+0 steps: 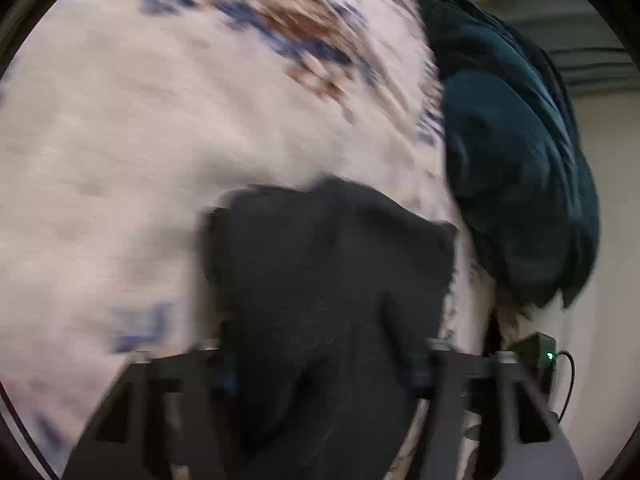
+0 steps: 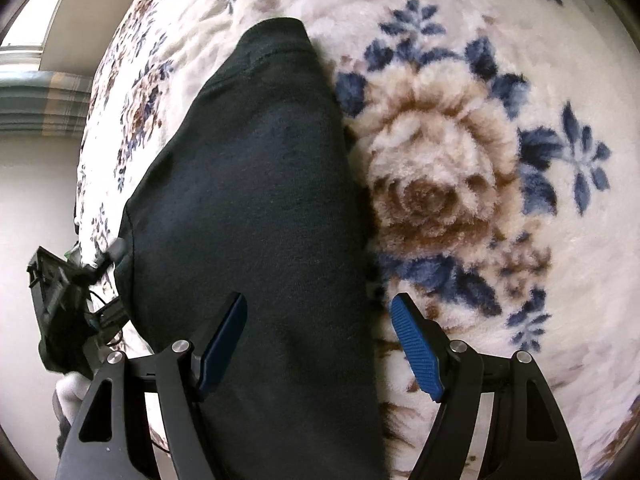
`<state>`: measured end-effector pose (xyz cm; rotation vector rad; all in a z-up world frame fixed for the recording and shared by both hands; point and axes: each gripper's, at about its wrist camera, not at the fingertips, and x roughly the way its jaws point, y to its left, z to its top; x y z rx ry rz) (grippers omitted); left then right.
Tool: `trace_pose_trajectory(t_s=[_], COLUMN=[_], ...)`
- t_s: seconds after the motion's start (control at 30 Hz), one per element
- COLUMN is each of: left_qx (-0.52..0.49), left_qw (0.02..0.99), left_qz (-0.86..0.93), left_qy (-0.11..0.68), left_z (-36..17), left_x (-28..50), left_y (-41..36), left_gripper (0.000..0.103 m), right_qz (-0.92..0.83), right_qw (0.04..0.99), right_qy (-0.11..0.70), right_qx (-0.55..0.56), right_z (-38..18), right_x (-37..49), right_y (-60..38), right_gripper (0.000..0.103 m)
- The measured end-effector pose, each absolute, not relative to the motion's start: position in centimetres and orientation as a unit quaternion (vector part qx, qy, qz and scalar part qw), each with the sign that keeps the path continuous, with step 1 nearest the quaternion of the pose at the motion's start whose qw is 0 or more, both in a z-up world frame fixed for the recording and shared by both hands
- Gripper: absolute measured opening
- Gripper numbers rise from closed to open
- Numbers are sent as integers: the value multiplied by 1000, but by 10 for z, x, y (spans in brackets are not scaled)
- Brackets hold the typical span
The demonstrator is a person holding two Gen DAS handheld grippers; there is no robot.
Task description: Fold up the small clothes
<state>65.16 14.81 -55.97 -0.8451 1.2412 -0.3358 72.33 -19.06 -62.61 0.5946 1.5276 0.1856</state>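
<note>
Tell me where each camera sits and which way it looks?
Left wrist: sits on the left claw, looking along it at a black cloth draped over it, the flowery blanket blurred beyond.
Right wrist: sits on the right claw, looking down at a dark garment between its open fingers.
Both show the blanket.

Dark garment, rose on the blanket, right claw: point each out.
dark garment (image 2: 256,200): right wrist view, middle of the cloth panel.
rose (image 2: 436,176): right wrist view, brown centre of the bloom.
right claw (image 2: 318,344): right wrist view, midway between the blue pads, open.
</note>
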Motion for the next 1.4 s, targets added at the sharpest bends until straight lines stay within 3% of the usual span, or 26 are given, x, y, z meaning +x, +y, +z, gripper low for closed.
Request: trace_pose_trajectory(t_s=[0.03, 0.13, 0.2, 0.27, 0.33, 0.47, 0.53, 0.63, 0.67, 0.8, 0.93, 1.17, 1.4], left_qx=[-408, -562, -554, -535, -489, -374, -300, -126, -77, -123, -136, -199, -213], left_qw=[707, 631, 651, 657, 685, 755, 787, 799, 792, 801, 830, 799, 745], left_qz=[-166, -233, -154, -126, -115, -68, -58, -29, -17, -3, 3, -10, 31], left_qy=[554, 481, 496, 515, 528, 534, 536, 588, 606, 585, 541, 567, 631], left_z=[-565, -590, -606, -610, -593, -542, -522, -537, -549, -526, -466, -431, -475], left_x=[654, 651, 643, 642, 648, 654, 654, 647, 646, 632, 567, 430, 282], left_y=[148, 167, 188, 199, 196, 180, 166, 145, 141, 152, 155, 155, 178], left_gripper=[25, 28, 28, 37, 38, 50, 71, 80, 80, 80, 80, 80, 80], right_qz=[82, 85, 86, 84, 80, 78, 80, 83, 84, 96, 125, 165, 149], right_qw=[679, 678, 680, 680, 681, 684, 685, 687, 688, 685, 676, 643, 603], right_qy=[681, 681, 681, 682, 681, 678, 675, 673, 673, 678, 680, 700, 737], right_qx=[263, 262, 259, 255, 255, 256, 262, 261, 258, 249, 256, 263, 268], right_z=[-627, -627, -627, -627, -626, -620, -615, -610, -609, -599, -582, -551, -558], right_x=[722, 718, 717, 716, 713, 708, 703, 691, 687, 657, 617, 513, 381], right_y=[-191, -191, -191, -192, -196, -206, -210, -213, -214, -215, -219, -217, -195], right_gripper=[77, 77, 77, 77, 77, 77, 77, 77, 77, 77, 77, 77, 77])
